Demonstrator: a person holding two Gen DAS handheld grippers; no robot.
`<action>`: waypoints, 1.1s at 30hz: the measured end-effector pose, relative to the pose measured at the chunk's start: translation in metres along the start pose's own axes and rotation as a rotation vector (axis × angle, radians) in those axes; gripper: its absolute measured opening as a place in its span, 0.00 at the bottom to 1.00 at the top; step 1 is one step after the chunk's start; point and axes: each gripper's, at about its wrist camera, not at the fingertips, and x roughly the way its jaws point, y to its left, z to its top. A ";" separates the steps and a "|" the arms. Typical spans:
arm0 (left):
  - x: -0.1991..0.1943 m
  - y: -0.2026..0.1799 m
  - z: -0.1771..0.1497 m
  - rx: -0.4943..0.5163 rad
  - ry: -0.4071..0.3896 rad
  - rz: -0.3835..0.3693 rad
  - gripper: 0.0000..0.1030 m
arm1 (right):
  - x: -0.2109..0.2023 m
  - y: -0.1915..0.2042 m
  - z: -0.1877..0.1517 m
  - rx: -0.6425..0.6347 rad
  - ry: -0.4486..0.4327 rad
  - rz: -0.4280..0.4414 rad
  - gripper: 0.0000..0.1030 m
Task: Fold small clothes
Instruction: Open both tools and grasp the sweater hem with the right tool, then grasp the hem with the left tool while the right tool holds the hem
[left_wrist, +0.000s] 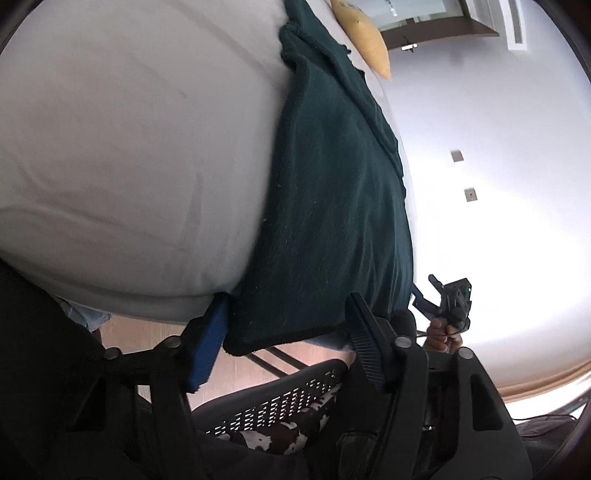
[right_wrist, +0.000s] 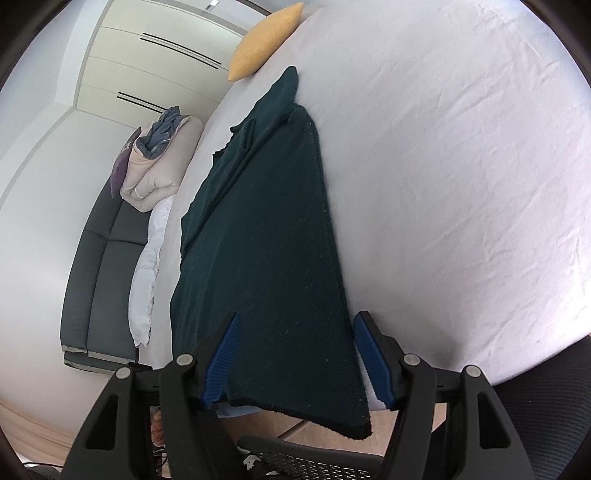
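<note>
A dark green garment (left_wrist: 332, 192) lies stretched along the edge of a white bed (left_wrist: 129, 147), its hem hanging just over the near edge. My left gripper (left_wrist: 284, 328) is open, its blue pads (left_wrist: 210, 343) on either side of the hem corner. In the right wrist view the same garment (right_wrist: 266, 251) runs away from me over the white bed (right_wrist: 461, 166). My right gripper (right_wrist: 297, 354) is open, straddling the hem, its pads (right_wrist: 373, 358) apart from the cloth. The right gripper also shows in the left wrist view (left_wrist: 448, 299), held by a hand.
A yellow pillow (right_wrist: 267, 38) lies at the far end of the bed. A dark sofa (right_wrist: 99, 266) with folded bedding (right_wrist: 159, 166) stands beside the bed. A black mesh chair (left_wrist: 280, 402) sits below the grippers, over a wooden floor (left_wrist: 136, 334).
</note>
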 end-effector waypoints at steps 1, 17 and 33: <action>0.002 -0.001 0.001 0.006 0.011 -0.001 0.59 | -0.001 -0.001 0.000 0.002 0.000 0.004 0.65; 0.007 -0.007 0.013 0.022 0.012 -0.039 0.18 | -0.017 -0.015 -0.018 0.024 0.098 -0.080 0.64; 0.006 -0.013 0.015 0.020 0.010 0.000 0.09 | 0.002 -0.020 -0.030 0.029 0.199 -0.102 0.29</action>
